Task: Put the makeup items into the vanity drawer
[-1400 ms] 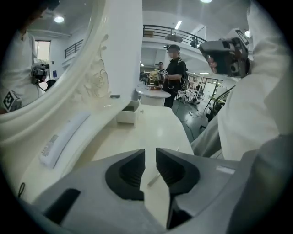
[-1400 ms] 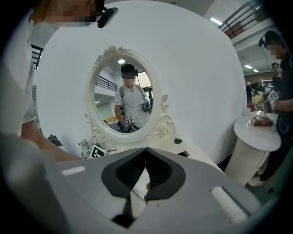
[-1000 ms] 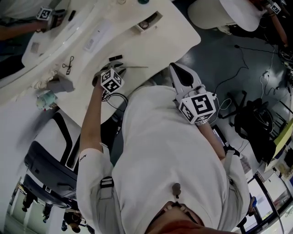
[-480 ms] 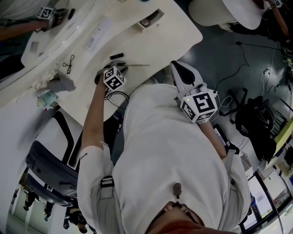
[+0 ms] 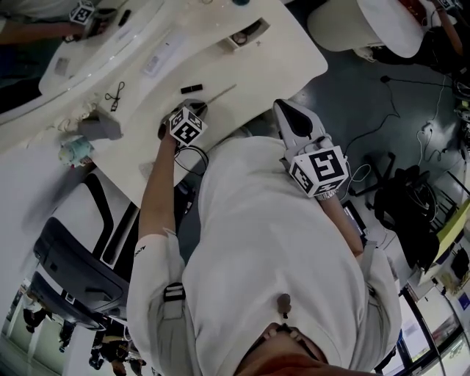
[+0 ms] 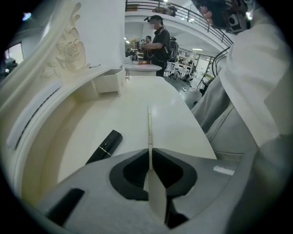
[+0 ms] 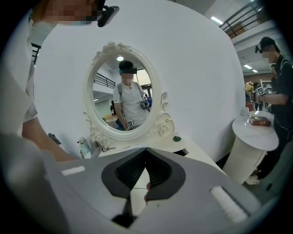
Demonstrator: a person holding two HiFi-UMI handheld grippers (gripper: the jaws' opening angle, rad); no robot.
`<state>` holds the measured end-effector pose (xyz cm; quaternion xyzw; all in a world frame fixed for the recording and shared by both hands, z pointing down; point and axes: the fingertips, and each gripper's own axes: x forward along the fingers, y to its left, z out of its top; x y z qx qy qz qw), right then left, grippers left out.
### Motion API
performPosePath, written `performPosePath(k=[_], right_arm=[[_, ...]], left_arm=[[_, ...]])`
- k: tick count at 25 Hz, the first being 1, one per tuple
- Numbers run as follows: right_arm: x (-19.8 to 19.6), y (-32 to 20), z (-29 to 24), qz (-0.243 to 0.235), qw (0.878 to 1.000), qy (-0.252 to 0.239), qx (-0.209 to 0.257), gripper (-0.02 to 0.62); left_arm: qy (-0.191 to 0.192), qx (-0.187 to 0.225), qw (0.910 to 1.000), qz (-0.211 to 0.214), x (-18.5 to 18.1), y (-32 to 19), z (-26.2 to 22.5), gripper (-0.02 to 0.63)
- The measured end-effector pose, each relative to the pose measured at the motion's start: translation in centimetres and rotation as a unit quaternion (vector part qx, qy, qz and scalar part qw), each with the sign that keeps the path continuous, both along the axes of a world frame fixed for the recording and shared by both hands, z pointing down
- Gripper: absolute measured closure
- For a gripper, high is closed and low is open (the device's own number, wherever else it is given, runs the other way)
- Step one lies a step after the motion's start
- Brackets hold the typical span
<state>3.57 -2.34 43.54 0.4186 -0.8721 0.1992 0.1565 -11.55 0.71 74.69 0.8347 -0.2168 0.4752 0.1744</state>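
Observation:
My left gripper [image 6: 149, 151] rests low on the cream vanity top [image 6: 169, 119], its jaws closing around a thin pale makeup stick [image 6: 149, 125] that points straight ahead from the tips. In the head view that left gripper [image 5: 197, 108] is at the vanity's near edge, with the stick [image 5: 222, 93] slanting away from it. A black tube [image 6: 104, 147] lies just left of the jaws. The small vanity drawer [image 6: 108, 82] stands open farther along. My right gripper [image 5: 297, 123] hovers off the table by my chest, its jaws shut with nothing between them.
An eyelash curler [image 5: 114, 95], a grey object [image 5: 103, 128] and a teal bottle [image 5: 76, 150] lie at the vanity's left end under the oval mirror [image 7: 122, 98]. A chair [image 5: 88, 250] stands at my left, a round white side table [image 5: 367, 22] at far right.
The left gripper's jaws have come together on the thin stick, whose far end has swung away from the table's edge. The right gripper has hardly moved.

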Motion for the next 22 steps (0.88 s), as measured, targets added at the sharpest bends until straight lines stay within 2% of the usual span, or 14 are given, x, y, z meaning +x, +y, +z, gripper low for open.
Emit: performPosePath(k=[3,7,10,15,19,22], right_arm=[[0.2,0.3,-0.1,-0.001,1.0,-0.003,-0.001,0.588],[-0.1,0.9,0.0,-0.017,1.0,-0.003,0.0,0.588],[-0.1,1.2,-0.1,-0.025,1.0,-0.006,-0.001,0.588],[-0.2,1.7,0.1,-0.045,0.999,-0.014,-0.002,0.588],[-0.1,1.6,-0.1,-0.061,0.998,-0.024,0.004,0.588],[-0.3,1.3,-0.1,-0.074,0.997,-0.035,0.007,0.588]], left_arm=[[0.008,0.003,0.9994,-0.032,0.0,0.2,-0.1,0.574],[0.018,-0.011,0.999,-0.041,1.5,2.2,-0.4,0.574],[0.05,-0.013,0.9949,-0.087,2.9,3.2,-1.4,0.574],[0.097,-0.008,0.9807,-0.169,4.3,3.5,-4.0,0.574],[0.121,0.001,0.9685,-0.218,4.7,3.2,-6.1,0.574],[0.134,0.008,0.9561,-0.26,4.5,2.9,-7.3,0.574]])
